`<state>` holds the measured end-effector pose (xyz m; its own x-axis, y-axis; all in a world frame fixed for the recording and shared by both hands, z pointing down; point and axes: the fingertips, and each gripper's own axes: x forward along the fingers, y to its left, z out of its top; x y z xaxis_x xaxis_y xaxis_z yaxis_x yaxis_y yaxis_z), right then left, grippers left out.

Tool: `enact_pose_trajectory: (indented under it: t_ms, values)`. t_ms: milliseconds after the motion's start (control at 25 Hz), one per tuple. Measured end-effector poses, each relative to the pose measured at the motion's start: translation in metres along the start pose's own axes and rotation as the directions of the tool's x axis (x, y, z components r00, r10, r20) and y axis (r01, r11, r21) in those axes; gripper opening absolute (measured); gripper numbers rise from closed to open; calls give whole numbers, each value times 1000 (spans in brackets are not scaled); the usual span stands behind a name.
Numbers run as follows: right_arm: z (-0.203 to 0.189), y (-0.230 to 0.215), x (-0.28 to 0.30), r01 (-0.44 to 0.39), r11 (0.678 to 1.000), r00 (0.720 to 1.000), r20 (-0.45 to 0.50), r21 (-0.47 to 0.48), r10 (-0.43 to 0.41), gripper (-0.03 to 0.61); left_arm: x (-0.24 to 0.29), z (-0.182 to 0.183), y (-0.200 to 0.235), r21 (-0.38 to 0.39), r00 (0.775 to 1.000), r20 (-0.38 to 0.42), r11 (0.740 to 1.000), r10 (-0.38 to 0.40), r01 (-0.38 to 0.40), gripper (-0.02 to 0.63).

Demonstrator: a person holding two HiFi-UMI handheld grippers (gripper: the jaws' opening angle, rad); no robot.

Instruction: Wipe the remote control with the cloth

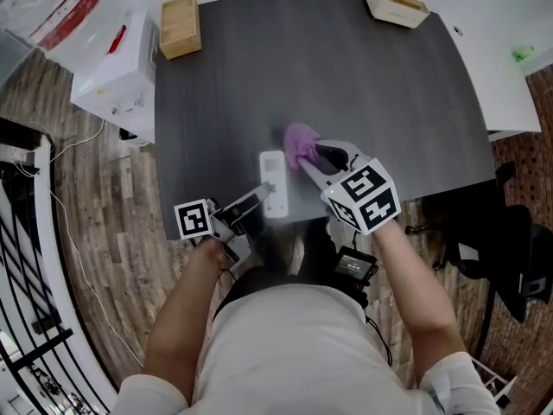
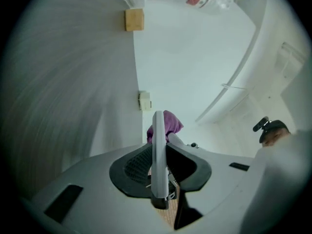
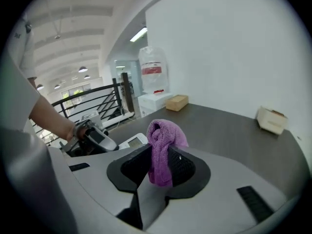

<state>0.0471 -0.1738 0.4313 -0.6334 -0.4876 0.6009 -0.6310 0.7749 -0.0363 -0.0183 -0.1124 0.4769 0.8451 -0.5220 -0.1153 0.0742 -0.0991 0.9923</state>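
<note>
The white remote control (image 1: 274,182) lies near the front edge of the dark table (image 1: 346,76). My left gripper (image 1: 259,199) is shut on its near end; in the left gripper view the remote (image 2: 158,155) stands edge-on between the pads. The purple cloth (image 1: 300,143) is bunched just right of the remote's far end, and my right gripper (image 1: 315,158) is shut on it. In the right gripper view the cloth (image 3: 161,150) sticks up from the jaws, with the remote (image 3: 129,141) just behind to its left. The cloth (image 2: 168,123) also shows beyond the remote's tip.
A wooden box (image 1: 180,26) sits at the table's far left corner and a beige box (image 1: 396,4) at the far right. A white appliance (image 1: 117,80) stands off the left edge. A black railing (image 3: 97,99) runs along the left.
</note>
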Motion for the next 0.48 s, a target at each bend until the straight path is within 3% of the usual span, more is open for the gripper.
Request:
enact_pose_trajectory:
  t_ms: [160,480]
  values:
    - [5,30,0,-78,990,997,-12,-116,77,104,-6,8,-13,35,999,29,999,-21,20,91]
    - [-6,84,-11,-205,977,979,2,-58,206,104,-25,37,-26,43,983,174,998,-51,44,90]
